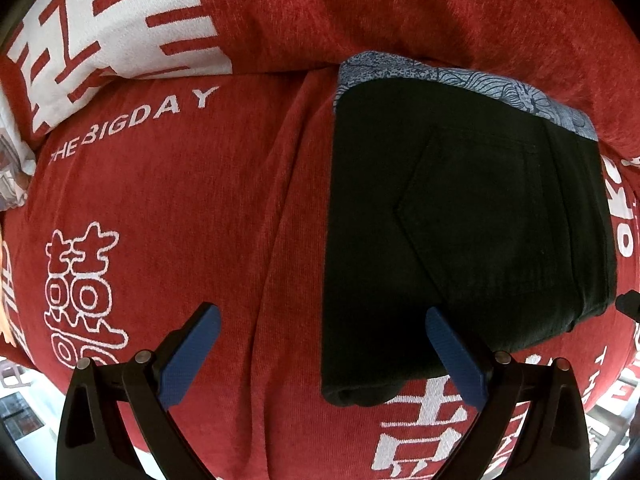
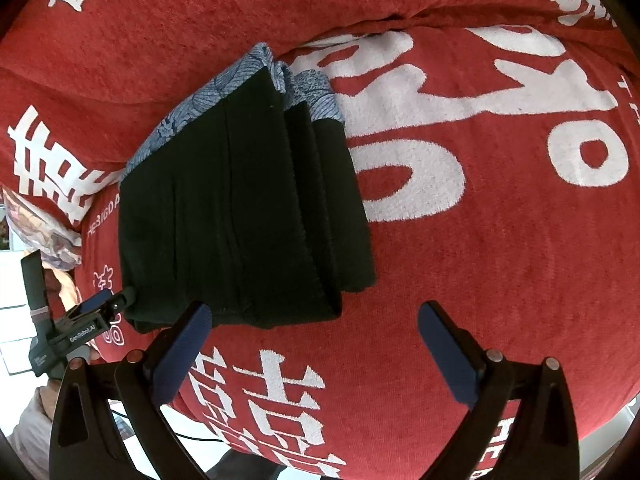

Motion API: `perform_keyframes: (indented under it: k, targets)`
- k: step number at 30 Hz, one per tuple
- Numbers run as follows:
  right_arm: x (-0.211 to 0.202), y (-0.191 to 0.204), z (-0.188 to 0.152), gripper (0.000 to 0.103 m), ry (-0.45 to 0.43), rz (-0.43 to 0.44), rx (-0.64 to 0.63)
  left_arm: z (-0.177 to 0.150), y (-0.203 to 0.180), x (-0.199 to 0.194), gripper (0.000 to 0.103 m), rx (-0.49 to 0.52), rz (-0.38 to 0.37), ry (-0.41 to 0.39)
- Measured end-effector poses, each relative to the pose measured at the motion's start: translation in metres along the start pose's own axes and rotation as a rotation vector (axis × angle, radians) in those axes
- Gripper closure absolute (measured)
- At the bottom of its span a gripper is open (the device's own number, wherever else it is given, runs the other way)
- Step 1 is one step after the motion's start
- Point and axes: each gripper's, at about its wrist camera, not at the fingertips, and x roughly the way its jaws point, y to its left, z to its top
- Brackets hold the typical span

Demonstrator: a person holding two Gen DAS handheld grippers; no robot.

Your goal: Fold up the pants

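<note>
Left gripper [image 1: 322, 354]: blue-padded jaws spread wide and empty, hovering above the surface; its right-hand pad overlaps the near edge of the garment in this view, contact cannot be told.
Right gripper [image 2: 314, 350]: also spread wide, holding nothing; the bundle's near corner sits just ahead of its left-hand pad.
Black folded pants [image 1: 460, 232]: a compact rectangular stack, back pocket up, ahead and to the right of the left tool; in the right wrist view [image 2: 240, 208] ahead and to the left, layered edges showing on its right side.
Blue-grey patterned fabric [image 1: 460, 80]: peeks from the far end of the stack, probably lining or waistband; hard to say which.
Red chenille cover with white lettering [image 1: 180, 184]: soft, ridged support under everything, running on to a raised back beyond.
Progress: the fold looks essentially finished.
Risk: a pad brushing the near edge while pulling away could drag the top layer and open the stack; the soft cover gives little anchoring.
Pose: both tools angled downward, side by side, flanking the stack's near end.
</note>
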Motion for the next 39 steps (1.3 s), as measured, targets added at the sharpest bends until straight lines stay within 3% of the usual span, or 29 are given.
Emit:
perform_keyframes:
  k: [29, 35, 39]
  targets:
    - [0.0, -0.007, 0.006, 0.0, -0.002, -0.003, 0.016, 0.008, 0.002, 0.0, 0.0, 0.019, -0.032, 0.003]
    - [0.0, -0.009, 0.008, 0.0, 0.007, 0.0, 0.003, 0.015, 0.006, -0.005, 0.0, 0.027, -0.086, -0.014]
    - [0.005, -0.013, 0.015, 0.0, 0.025, 0.039, 0.005, 0.024, 0.008, 0.0, 0.0, 0.035, -0.169, -0.007]
